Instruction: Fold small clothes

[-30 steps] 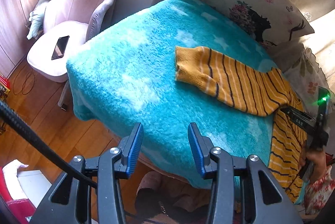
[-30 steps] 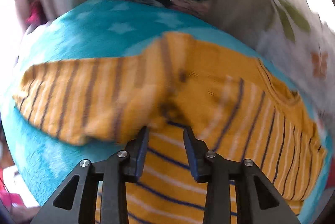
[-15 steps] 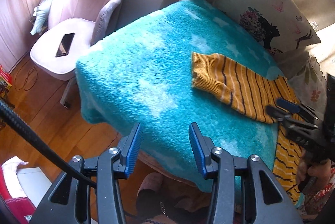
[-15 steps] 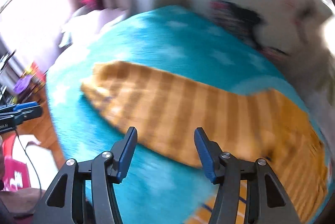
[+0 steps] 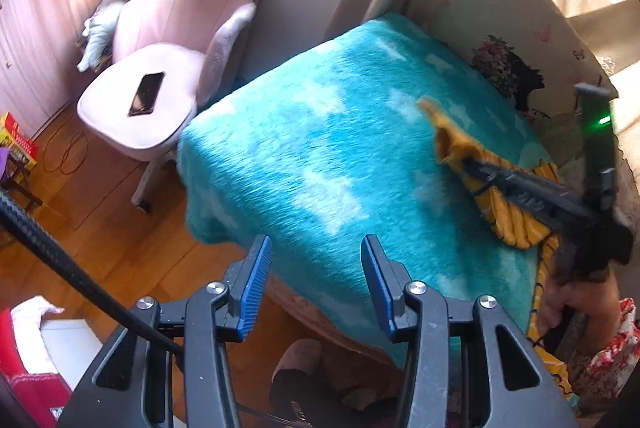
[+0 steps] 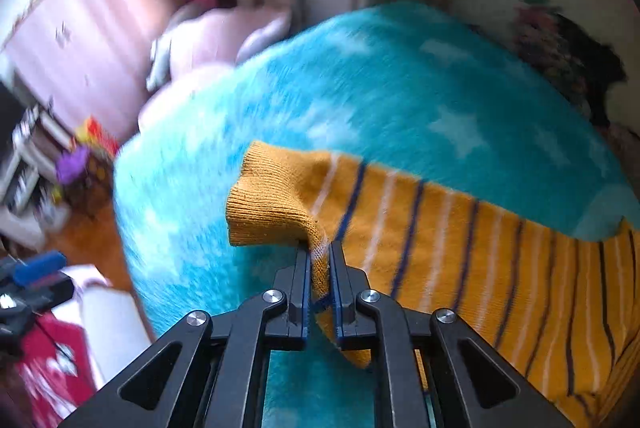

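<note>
The right gripper (image 6: 319, 260) has its jaws pressed together on the sleeve (image 6: 304, 203) of one mustard-yellow striped sweater (image 6: 500, 260), pinching the knit just behind the plain ribbed cuff. The cuff hangs folded over ahead of the fingertips, lifted off the blanket. From the pinch the sleeve runs back to the right, its navy and white stripes crossing it, to the sweater's body at the right edge of the bed.

In the left wrist view the right gripper (image 5: 466, 163) reaches in from the right, angled down and leftward, with the person's hand (image 5: 576, 304) wrapped round its handle at the near right corner of the bed. A green light glows on the upright part of that tool.

The left gripper (image 5: 316, 268) has its two blue-padded jaws spread wide, holding nothing. It hangs off the near edge of the bed, pointing across the teal blanket (image 5: 320, 155), well apart from the sweater.

The fluffy blanket with pale stars covers the bed. One printed pillow (image 5: 516, 39) leans at the far right edge. Beyond the bed's left corner stands one pink chair (image 5: 168, 67) with one phone (image 5: 146, 93) flat on its seat, on a wooden floor (image 5: 104, 211).
</note>
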Available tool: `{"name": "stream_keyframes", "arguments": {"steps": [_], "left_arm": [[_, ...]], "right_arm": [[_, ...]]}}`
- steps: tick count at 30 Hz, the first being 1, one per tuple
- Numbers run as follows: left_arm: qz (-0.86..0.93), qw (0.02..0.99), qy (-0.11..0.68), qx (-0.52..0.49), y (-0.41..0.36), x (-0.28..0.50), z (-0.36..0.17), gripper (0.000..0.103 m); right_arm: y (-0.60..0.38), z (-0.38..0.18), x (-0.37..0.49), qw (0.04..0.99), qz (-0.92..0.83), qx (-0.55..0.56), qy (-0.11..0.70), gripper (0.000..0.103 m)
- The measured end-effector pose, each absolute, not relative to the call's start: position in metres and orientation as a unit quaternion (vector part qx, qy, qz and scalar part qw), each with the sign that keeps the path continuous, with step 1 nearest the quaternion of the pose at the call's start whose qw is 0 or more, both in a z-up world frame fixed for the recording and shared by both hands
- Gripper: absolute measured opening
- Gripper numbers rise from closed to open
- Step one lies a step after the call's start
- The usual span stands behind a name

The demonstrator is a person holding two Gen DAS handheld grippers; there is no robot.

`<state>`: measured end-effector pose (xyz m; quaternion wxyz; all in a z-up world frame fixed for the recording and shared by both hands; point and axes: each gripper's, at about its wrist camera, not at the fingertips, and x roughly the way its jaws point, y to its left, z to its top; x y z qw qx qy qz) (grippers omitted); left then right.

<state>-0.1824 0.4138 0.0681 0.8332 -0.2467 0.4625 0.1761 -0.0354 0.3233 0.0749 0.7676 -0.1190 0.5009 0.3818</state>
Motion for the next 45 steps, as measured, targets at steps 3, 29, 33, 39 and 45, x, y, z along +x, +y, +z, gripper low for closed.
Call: {"name": "stream_keyframes", "arguments": {"steps": [3,29,33,39,45], "left_arm": [[0.155,0.841,0.464,-0.232,0.396,-0.166,0.072,0.045],[0.010,0.847,0.514,-0.135,0.133,-0.075,0.057,0.047],[0.013,0.838,0.529,-0.130,0.115,-0.075,0.042,0.051],[0.017,0.841,0.529,-0.109,0.093,-0.076,0.040,0.051],[0.031,0.850,0.515,-0.110,0.083,-0.069,0.051,0.051]], "right_arm": [[0.274,0.114,-0.017,0.797,0.363,-0.050,0.481,0.008],[-0.282,0.060,-0.027,0.840,-0.042,0.171,0.513,0.052],[-0.306,0.059,-0.049,0.836,-0.045,0.205,0.507,0.052],[-0.271,0.101,-0.028,0.858,0.061,0.224,0.458,0.052],[-0.243,0.052,0.016,0.828,0.068,0.219,0.512,0.051]]}}
